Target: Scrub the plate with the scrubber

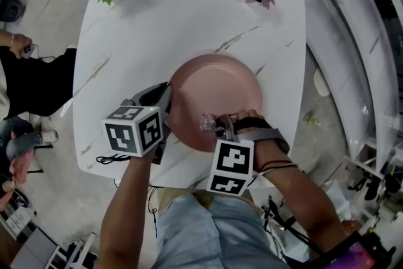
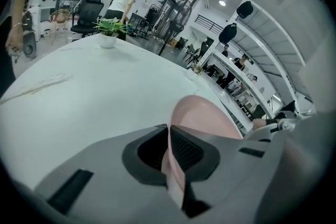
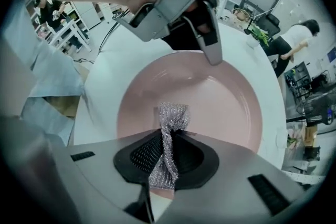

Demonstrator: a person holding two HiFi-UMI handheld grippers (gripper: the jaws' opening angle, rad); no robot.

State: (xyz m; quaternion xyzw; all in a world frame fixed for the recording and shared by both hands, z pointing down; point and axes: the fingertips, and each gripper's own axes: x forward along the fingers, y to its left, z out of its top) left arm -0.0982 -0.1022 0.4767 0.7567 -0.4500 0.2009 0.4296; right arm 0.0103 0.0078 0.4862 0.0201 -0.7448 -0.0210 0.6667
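The left gripper (image 2: 170, 160) is clamping the near rim of the plate (image 1: 220, 82) — jaws closed tight on it. The right gripper (image 3: 164, 162) is squeezing the scrubber (image 3: 172, 118), which is poking out ahead over the plate's inside.

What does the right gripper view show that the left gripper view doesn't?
Only the right gripper view: the silvery scrubber pinched in the right hand-held gripper, the whole inner face of the pink plate, and the left hand-held gripper seen from outside at the far rim. Only the left gripper view: its own jaws shut on the plate's rim, seen edge-on. Both: the plate and the white table.
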